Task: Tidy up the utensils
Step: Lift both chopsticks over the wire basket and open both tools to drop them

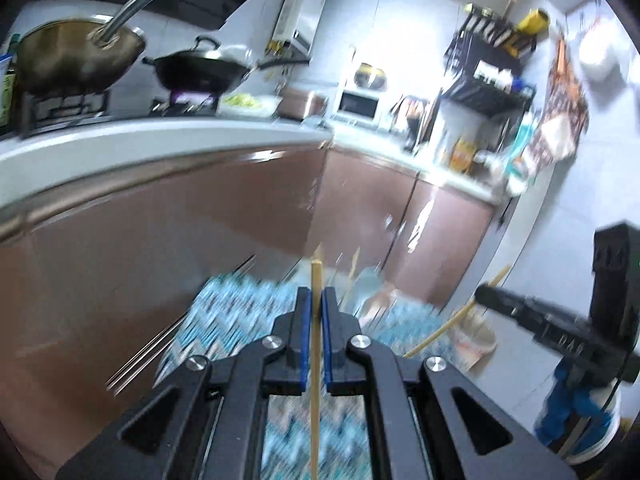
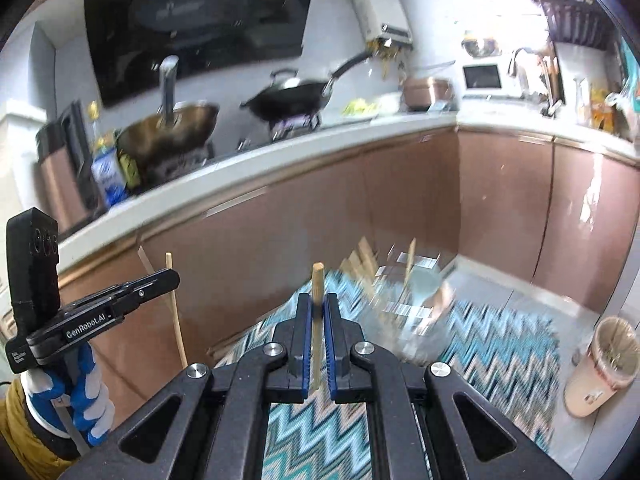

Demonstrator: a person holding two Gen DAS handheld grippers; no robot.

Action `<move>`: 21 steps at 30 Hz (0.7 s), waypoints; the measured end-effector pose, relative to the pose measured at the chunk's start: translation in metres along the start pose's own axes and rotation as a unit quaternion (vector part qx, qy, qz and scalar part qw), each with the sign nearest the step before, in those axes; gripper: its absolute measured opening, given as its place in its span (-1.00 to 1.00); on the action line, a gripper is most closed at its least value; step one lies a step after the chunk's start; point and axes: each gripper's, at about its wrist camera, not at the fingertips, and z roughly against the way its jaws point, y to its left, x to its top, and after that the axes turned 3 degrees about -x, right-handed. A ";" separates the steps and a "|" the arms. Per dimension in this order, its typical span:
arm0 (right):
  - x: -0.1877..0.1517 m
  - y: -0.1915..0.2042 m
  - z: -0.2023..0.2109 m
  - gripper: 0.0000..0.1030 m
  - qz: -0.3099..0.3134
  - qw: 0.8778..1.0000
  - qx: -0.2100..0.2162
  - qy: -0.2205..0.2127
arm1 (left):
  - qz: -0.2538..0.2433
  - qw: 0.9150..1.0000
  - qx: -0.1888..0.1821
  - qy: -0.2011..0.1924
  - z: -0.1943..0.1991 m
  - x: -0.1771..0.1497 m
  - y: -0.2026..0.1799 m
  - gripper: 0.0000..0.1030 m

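Chopsticks, one apiece: my left gripper (image 1: 316, 300) pinches one chopstick (image 1: 315, 340) and my right gripper (image 2: 317, 304) the other chopstick (image 2: 317, 320), jaws clamped tight, both above the rug (image 2: 500, 344), probably for carrying without slipping.

Pale matt wood was seen in each chopstick (image 1: 315, 320) (image 2: 317, 312). Glossy, smooth brown fronts were noted on cabinets (image 2: 400, 208). Woven cloth was suggested for the zigzag rug (image 2: 492, 344); dark metal for the wok (image 2: 292, 98).
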 end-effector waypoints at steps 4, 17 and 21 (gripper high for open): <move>0.033 -0.018 -0.011 -0.88 0.012 0.999 -0.030 -0.037 | 0.005 0.998 -0.017 -0.054 -0.039 0.041 -0.020 -0.91; 0.042 -0.057 -0.119 -0.88 0.043 0.998 -0.051 -0.008 | 0.029 0.990 0.037 -0.133 -0.199 0.061 -0.021 -0.91; 0.026 -0.062 -0.145 -0.88 0.046 0.997 -0.054 0.013 | 0.030 0.991 0.054 -0.115 -0.233 0.041 -0.006 -0.91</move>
